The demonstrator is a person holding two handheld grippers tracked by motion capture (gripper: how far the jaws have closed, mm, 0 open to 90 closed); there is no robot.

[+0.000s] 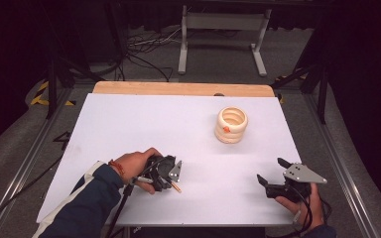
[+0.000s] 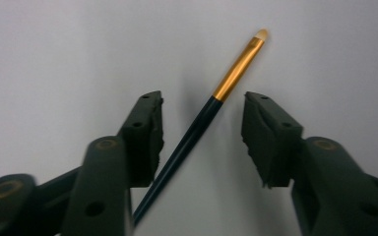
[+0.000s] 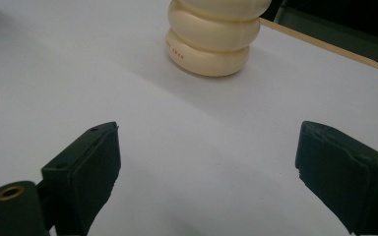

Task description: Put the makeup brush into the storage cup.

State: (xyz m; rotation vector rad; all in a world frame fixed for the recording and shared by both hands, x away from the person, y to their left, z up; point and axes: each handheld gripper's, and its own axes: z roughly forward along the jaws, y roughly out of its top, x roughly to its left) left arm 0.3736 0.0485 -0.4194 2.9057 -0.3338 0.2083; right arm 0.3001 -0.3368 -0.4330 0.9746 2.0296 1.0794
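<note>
My left gripper [image 2: 202, 132] fingers spread around a makeup brush [image 2: 204, 115] lying on the white tabletop [image 1: 129, 124], my right gripper [image 3: 206, 162] fingers spread wide, facing a cream ribbed holder [image 3: 214, 37]

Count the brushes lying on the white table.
1. The brush lies on the white table between the open jaws of the left gripper. More could be hidden under the hand.

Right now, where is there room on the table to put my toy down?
Lots of room: the whole far left of the white table, and the middle between the left gripper and the cream holder. It is crowded only near the brush.
</note>
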